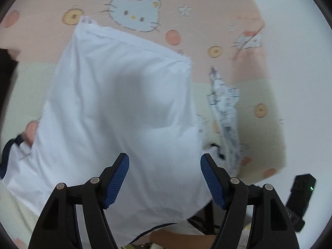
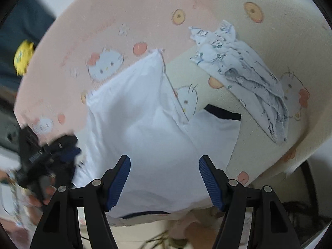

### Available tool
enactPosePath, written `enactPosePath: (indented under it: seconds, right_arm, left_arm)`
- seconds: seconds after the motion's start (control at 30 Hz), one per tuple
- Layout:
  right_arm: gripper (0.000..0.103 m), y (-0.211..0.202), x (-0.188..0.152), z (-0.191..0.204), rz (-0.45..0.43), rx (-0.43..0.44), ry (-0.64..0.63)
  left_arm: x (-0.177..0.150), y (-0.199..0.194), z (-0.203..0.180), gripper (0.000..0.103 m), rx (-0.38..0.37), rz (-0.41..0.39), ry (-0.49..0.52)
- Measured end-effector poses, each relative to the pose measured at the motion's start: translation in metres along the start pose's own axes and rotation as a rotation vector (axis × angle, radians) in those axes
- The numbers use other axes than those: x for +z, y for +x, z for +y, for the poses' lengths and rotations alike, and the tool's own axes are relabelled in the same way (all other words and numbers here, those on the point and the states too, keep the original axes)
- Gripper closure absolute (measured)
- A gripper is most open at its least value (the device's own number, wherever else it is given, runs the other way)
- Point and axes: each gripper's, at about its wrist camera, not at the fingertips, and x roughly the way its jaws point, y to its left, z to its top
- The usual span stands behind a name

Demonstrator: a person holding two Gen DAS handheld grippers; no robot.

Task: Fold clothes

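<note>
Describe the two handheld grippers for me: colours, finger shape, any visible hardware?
Both look identical. The left gripper and right gripper have matte black angular linkage frames with round silver pivot pins. Each finger carries a long blue ribbed pad, tapering toward the tip. No cables or markings show on them, and no sleeve is visible.

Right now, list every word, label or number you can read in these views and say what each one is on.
Nothing can be read with confidence.
Pink lettering on the cartoon-cat sheet, top of the left wrist view: cut off and blurred, unreadable.
White marking on the left gripper, seen from the right wrist view: motion-blurred, unreadable.
White garment: no text visible.
Patterned garment: only small drawings, no words.
</note>
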Motion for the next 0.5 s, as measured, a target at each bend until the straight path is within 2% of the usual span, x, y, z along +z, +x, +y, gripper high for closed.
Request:
enactPosePath:
  seconds: [0.1, 0.23, 0.33, 0.4, 0.5]
  right_arm:
    - [0.035, 0.019, -0.017, 0.0, -0.012, 0.055, -0.025]
    - [0.035, 0.037, -0.035, -0.02, 0.007, 0.155, 0.025]
    - [0.035, 0.045, -0.044, -0.041, 0.032, 0.126, 0.048]
    - [0.035, 0.051, -0.045, -0.054, 0.05, 0.139, 0.085]
    - [0.035, 0.059, -0.04, -0.074, 0.081, 0.184, 0.169]
  left_arm:
    - [-0.013, 0.002, -0.015, 0.033, 0.087, -0.006, 0.064]
    - [-0.029, 0.009, -0.043, 0.033, 0.185, -0.01, 0.194]
    - [-0.047, 0.019, -0.075, 0.033, 0.28, -0.039, 0.355]
    - [-0.062, 0.026, -0.098, 0.033, 0.348, -0.068, 0.471]
    - [-0.078, 0.037, -0.125, 0.033, 0.377, -0.102, 0.528]
